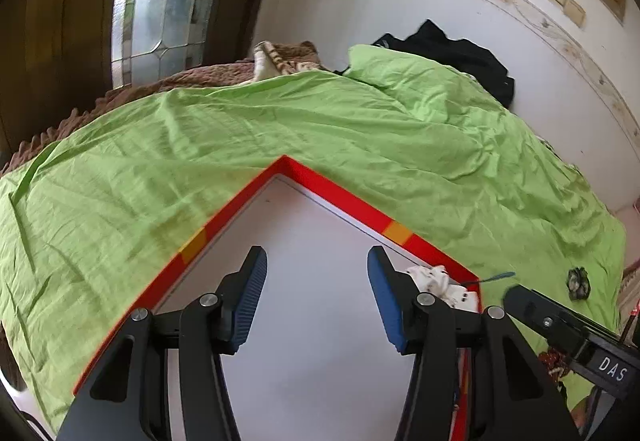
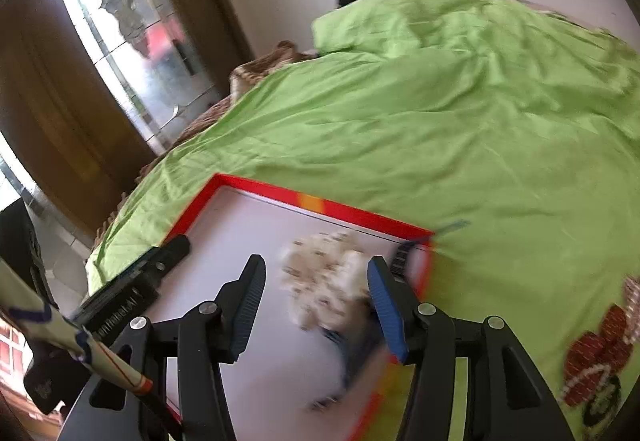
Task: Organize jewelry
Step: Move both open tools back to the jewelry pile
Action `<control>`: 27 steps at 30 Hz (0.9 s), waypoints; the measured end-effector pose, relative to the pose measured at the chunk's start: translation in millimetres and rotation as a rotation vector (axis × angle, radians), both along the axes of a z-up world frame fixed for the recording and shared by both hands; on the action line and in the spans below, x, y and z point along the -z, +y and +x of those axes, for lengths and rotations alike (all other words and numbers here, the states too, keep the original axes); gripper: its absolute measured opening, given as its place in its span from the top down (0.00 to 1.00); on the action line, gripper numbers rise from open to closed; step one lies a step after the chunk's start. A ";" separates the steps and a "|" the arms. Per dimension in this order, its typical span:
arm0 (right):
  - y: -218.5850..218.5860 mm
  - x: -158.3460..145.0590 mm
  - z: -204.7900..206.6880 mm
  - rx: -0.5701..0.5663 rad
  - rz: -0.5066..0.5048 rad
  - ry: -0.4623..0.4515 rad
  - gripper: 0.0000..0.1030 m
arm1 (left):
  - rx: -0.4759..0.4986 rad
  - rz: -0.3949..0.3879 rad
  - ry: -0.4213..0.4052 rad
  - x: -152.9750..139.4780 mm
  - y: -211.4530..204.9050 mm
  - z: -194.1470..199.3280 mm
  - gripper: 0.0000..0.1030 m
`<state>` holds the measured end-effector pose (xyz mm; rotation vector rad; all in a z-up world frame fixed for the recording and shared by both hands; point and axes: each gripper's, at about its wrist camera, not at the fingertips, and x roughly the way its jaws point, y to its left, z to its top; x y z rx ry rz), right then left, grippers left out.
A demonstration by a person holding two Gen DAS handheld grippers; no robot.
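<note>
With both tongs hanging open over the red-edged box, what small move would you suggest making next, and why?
Probably lower the right tongs onto the pale heap of jewelry in the box's corner and close on one piece. Both the right and the left tongs are open with nothing between the pads, the heap lies loose and unsorted, and the white floor of the red-edged box is otherwise bare.

Both the left gripper (image 1: 316, 273) and right gripper (image 2: 316, 273) point downward, jaws apart, empty.
</note>
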<state>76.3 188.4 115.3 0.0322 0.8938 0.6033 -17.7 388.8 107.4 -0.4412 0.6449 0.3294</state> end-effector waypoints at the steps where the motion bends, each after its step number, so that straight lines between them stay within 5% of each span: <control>1: -13.2 -0.4 -2.3 0.018 -0.008 0.000 0.44 | 0.012 0.007 -0.001 -1.4 -4.7 0.3 0.50; 17: -293.3 11.3 -72.9 0.446 -0.092 0.015 0.37 | 0.299 0.189 -0.051 -16.2 -142.0 -23.1 0.50; 27: -354.8 52.5 -93.7 0.507 -0.039 0.079 0.37 | 0.515 0.213 0.072 19.6 -232.8 -29.9 0.50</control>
